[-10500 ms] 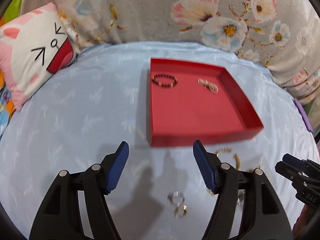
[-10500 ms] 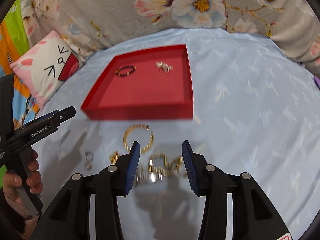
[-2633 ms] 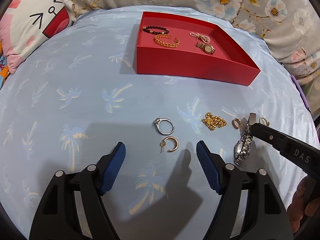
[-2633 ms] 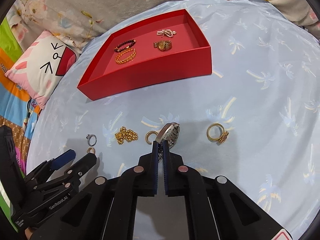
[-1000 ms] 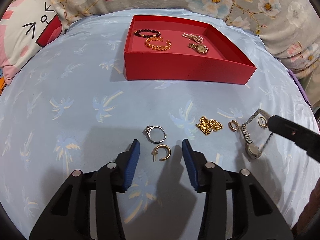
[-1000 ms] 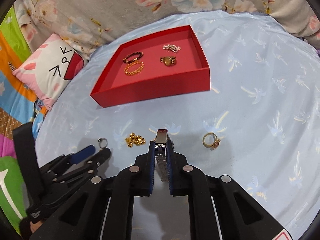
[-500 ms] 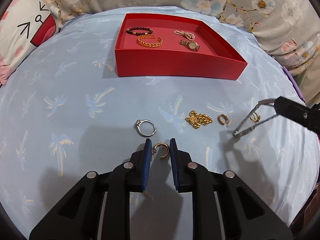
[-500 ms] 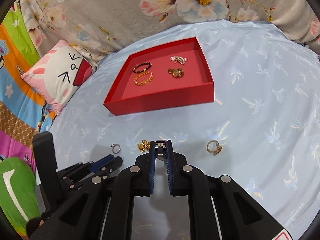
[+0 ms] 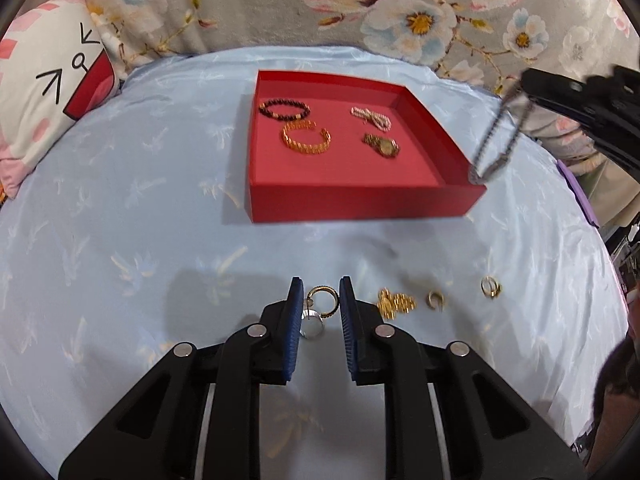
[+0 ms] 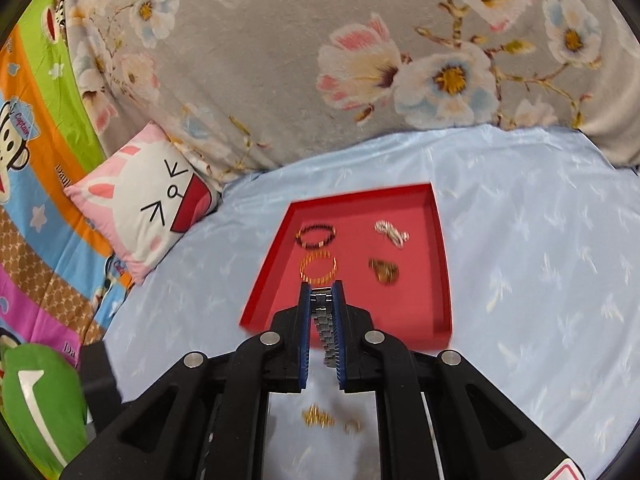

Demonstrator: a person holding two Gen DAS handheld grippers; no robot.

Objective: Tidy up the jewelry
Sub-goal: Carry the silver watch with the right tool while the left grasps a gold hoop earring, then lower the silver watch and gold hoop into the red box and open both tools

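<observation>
Left tongs (image 9: 319, 300), blue-padded and black-framed, pinch a gold hoop earring (image 9: 323, 295) by its sides; the hoop stands upright between the pads, its opening facing the camera. Just behind it a silver ring with a clear stone (image 9: 311, 327) lies on the pale blue palm-print bedsheet (image 9: 120, 240). To the right on the sheet, in a loose row, lie a heap of gold chain (image 9: 394, 303), a small gold hoop (image 9: 435, 299) and a gold ring (image 9: 491, 287), each apart from its neighbour.

Right tongs (image 10: 321, 292) are pressed on the metal band of a silver wristwatch (image 10: 323, 322); the band's long axis hangs downward, the watch clear of the sheet and seen against the near right corner of the tray.

The red rectangular open tray (image 9: 360, 204) holds a dark beaded bracelet (image 9: 284, 110), a gold chain cuff (image 9: 306, 142), a pearl strand (image 9: 370, 117) and a gold watch (image 9: 382, 146) in its far half; the near half is bare. Beyond: a flowered grey blanket (image 9: 360, 8) and a pink-and-white rabbit cushion (image 9: 44, 88).
</observation>
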